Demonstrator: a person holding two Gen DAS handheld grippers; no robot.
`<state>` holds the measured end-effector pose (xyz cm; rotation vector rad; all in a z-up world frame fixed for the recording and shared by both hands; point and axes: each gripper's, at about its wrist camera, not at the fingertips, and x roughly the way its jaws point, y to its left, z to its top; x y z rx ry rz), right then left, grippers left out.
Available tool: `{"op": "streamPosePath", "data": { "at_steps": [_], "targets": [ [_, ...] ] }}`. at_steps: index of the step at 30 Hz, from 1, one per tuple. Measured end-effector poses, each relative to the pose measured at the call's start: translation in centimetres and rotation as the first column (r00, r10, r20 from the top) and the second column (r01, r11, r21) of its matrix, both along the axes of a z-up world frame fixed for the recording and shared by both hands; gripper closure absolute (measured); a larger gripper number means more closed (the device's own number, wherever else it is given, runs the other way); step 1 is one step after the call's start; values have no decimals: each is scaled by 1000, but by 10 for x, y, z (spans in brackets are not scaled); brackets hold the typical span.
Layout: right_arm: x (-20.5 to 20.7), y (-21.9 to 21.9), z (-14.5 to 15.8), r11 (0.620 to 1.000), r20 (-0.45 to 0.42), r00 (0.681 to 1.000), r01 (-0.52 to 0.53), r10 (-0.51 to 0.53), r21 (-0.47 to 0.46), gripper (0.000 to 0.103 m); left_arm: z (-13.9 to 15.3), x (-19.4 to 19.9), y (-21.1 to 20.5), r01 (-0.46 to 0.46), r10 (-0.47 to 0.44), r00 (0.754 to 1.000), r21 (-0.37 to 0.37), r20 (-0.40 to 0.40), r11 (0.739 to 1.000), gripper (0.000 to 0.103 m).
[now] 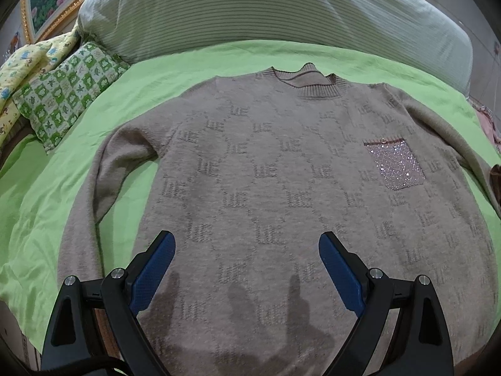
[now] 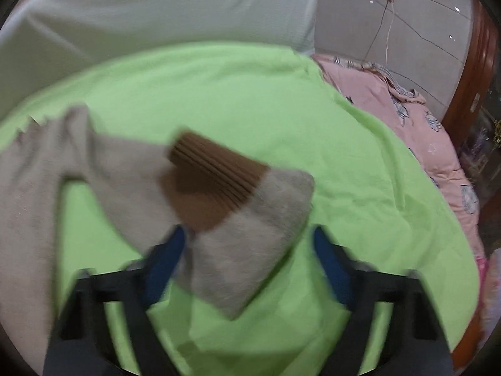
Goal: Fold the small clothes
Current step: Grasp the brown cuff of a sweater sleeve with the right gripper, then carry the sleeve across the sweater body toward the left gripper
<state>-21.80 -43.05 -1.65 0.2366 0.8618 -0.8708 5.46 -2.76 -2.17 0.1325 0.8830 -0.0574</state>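
A beige knit sweater (image 1: 281,172) with a woven letter pattern lies flat, front up, on a green sheet (image 1: 40,206), collar away from me. It has a sequined chest pocket (image 1: 396,163). My left gripper (image 1: 247,244) is open and empty, hovering over the sweater's lower body. In the right wrist view, which is blurred, the sweater's sleeve (image 2: 256,244) is folded over on itself, its brown ribbed cuff (image 2: 213,172) pointing away. My right gripper (image 2: 249,238) is open, with the sleeve lying between its fingers; I cannot tell whether they touch it.
A large striped grey-white pillow (image 1: 266,9) lies behind the sweater. A green frog-print pillow (image 1: 65,91) and a yellow blanket (image 1: 22,62) sit at the left. A pink quilt (image 2: 407,116) lies at the right, beyond the green sheet (image 2: 360,163).
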Motion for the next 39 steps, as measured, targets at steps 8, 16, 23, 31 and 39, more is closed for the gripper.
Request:
{"op": "streamPosePath", "data": {
  "at_steps": [8,16,23,31,39],
  "targets": [
    [-11,43,70,971,379,919,-176,105,159,94,2,5,-1,20,-21,1000,-28,-6,999,9],
    [147,181,163,682,733,537,-718,418,137,86,29,18,22,-20,21,1000,-145,8,989,9],
    [188,241,123,628,597,558,-770,576,112,18,15,33,52,-88,77,996,-241,-54,967,9],
    [122,116,72,863,492,807,-467,327,193,18,-19,93,46,-183,103,971,-389,-217,903,9],
    [146,42,42,897,388,883,-372,263,239,18,-46,166,45,-328,197,924,-418,-326,847,36]
  ]
}}
